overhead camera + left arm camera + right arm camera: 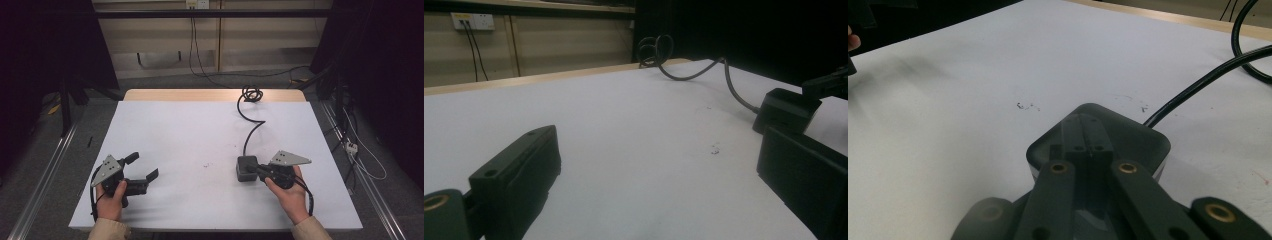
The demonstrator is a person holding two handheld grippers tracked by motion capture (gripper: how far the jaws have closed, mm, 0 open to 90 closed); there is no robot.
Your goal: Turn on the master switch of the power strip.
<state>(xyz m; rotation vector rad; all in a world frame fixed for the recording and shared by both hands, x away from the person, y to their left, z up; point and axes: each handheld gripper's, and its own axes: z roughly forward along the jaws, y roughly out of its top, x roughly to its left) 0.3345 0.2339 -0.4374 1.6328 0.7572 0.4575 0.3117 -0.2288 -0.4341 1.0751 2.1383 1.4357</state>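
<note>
Power adapter at right gripper's jaws, left gripper open

Power adapter (246,167), dark rounded block, lies on the white tabletop (200,130) toward its near right corner. Its black cable (248,131) runs to the far edge and ends in a coil there. Right gripper (259,171), held in the right hand (289,192), has jaws drawn together and lying over the adapter's top in the right gripper view (1088,145); whether they pinch anything, cannot tell. Left gripper (142,167), in the left hand (112,197) near the near left corner, has jaws wide apart, holding nothing. Small dark specks (206,164) mark the sheet between the grippers.
</note>
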